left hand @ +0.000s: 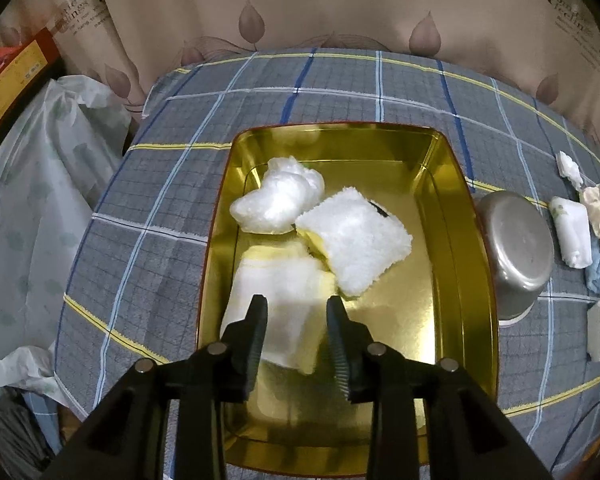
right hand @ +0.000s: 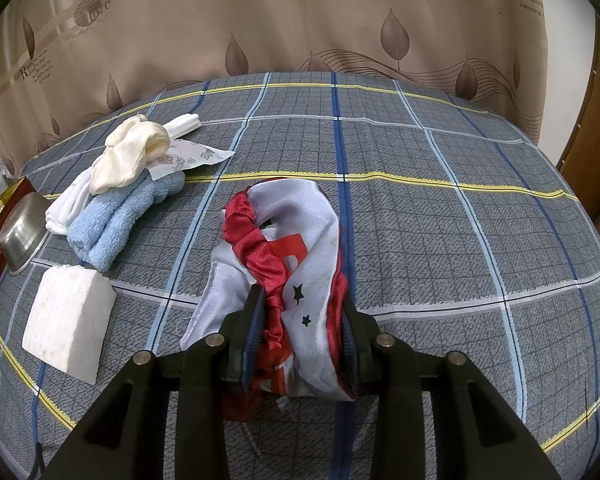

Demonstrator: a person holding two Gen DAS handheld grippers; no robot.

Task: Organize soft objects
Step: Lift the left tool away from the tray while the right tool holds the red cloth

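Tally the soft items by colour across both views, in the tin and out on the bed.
White: 6
Cream: 1
Light blue: 1
Red and grey: 1
Total: 9

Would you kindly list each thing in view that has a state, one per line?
Gold tin: lidless, holding three white soft items.
Left gripper: open, empty, over the tin.
Right gripper: shut on red and grey satin cloth.
Steel bowl: tipped on its side.
Blue towel: folded, on the bed.
White sponge block: loose on the bed.
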